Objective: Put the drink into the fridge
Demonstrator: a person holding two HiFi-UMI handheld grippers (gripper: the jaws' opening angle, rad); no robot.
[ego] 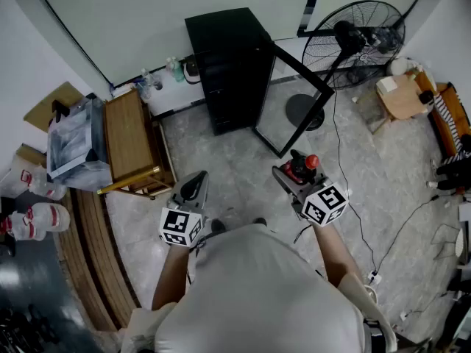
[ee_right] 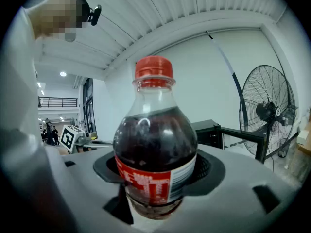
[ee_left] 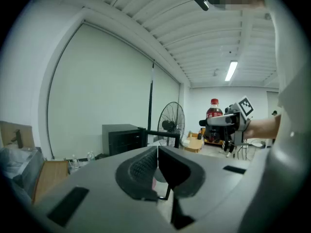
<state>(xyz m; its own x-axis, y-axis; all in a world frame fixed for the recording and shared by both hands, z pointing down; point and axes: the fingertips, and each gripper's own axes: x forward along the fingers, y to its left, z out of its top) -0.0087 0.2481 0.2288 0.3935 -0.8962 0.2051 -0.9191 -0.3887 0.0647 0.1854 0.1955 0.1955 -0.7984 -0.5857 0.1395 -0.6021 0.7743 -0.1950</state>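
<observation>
A cola bottle (ee_right: 155, 149) with a red cap and red label stands upright between the pads of my right gripper (ee_right: 158, 171), which is shut on it. In the head view the bottle (ego: 300, 168) sits at the front of the right gripper (ego: 293, 173), and in the left gripper view the bottle (ee_left: 214, 110) shows at the right. My left gripper (ee_left: 156, 169) is shut with nothing in it; its pads meet. It also shows in the head view as the left gripper (ego: 193, 190). The small black fridge (ego: 229, 68) stands ahead, its glass door (ego: 298, 98) swung open to the right.
A floor fan (ego: 353, 39) stands right of the fridge door. A wooden bench (ego: 131, 142) and a clear bin (ego: 73, 142) lie to the left. Cables (ego: 383, 241) trail over the floor at the right. A small wooden table (ego: 403, 98) is at far right.
</observation>
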